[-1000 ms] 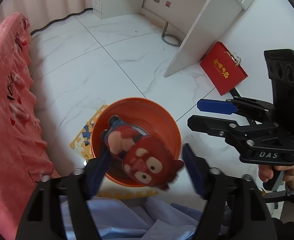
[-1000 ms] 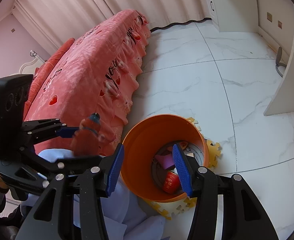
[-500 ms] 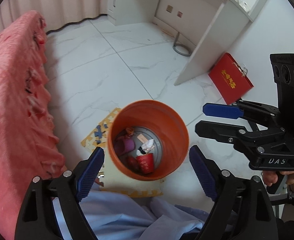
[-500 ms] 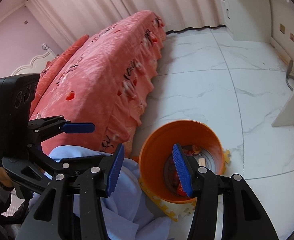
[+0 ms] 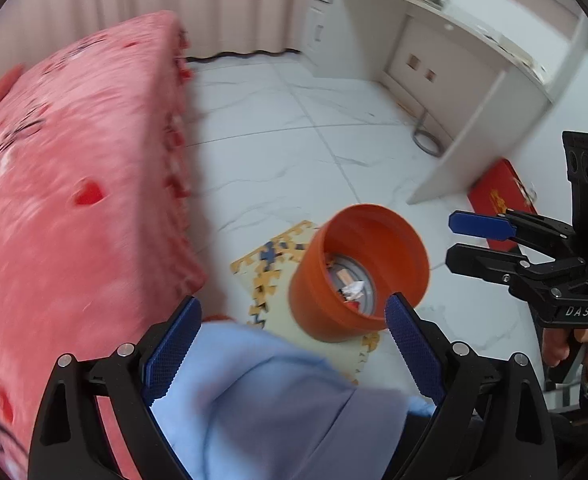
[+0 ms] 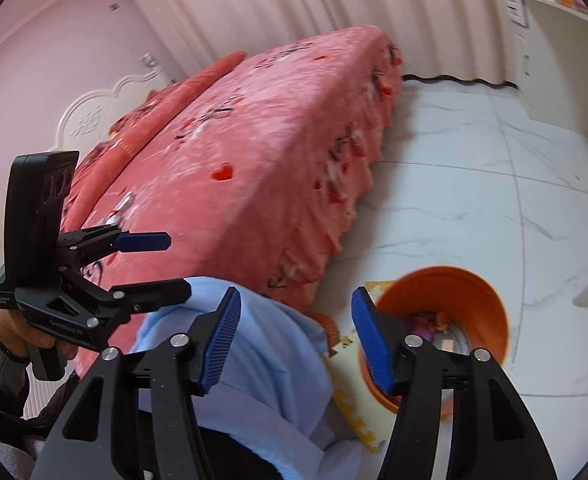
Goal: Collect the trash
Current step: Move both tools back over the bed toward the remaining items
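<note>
While both my left gripper (image 5: 289, 344) and right gripper (image 6: 294, 336) hang spread and empty beside the bed (image 6: 233, 160), the orange bin (image 5: 358, 276) with its trash sits low on the foam mat (image 5: 269, 256), so a careless swing could tip it

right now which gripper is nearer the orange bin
Right. The right gripper has a finger beside the orange bin; the left gripper hangs further back, toward the bed.

Red toy gone from left gripper (image 5: 289, 348), fingers (image 5: 171, 354) now spread, empty.
</note>
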The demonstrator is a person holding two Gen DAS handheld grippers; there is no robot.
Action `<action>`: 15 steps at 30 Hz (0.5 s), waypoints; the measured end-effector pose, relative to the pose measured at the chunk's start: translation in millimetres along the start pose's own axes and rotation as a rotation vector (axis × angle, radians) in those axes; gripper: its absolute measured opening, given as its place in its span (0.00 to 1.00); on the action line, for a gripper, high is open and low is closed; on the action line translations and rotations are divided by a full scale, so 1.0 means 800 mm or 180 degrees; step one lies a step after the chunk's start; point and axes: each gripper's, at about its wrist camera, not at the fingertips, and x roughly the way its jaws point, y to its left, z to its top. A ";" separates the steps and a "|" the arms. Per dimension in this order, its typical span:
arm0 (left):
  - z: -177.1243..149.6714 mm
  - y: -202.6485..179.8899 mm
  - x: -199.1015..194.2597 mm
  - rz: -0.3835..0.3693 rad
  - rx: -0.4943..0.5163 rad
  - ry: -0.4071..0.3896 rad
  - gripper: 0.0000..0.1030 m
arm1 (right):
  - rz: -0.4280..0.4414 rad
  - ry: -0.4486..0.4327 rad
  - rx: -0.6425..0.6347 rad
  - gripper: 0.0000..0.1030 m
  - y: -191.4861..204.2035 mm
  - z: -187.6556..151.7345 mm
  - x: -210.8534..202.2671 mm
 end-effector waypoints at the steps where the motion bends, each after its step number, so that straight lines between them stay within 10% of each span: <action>1: -0.005 0.007 -0.009 0.0072 -0.0050 -0.0036 0.89 | 0.0046 0.0018 -0.0057 0.57 0.012 0.002 0.004; 15: -0.106 0.101 -0.103 0.0514 -0.0768 -0.0273 0.95 | 0.0433 0.0276 -0.0745 0.67 0.159 0.018 0.061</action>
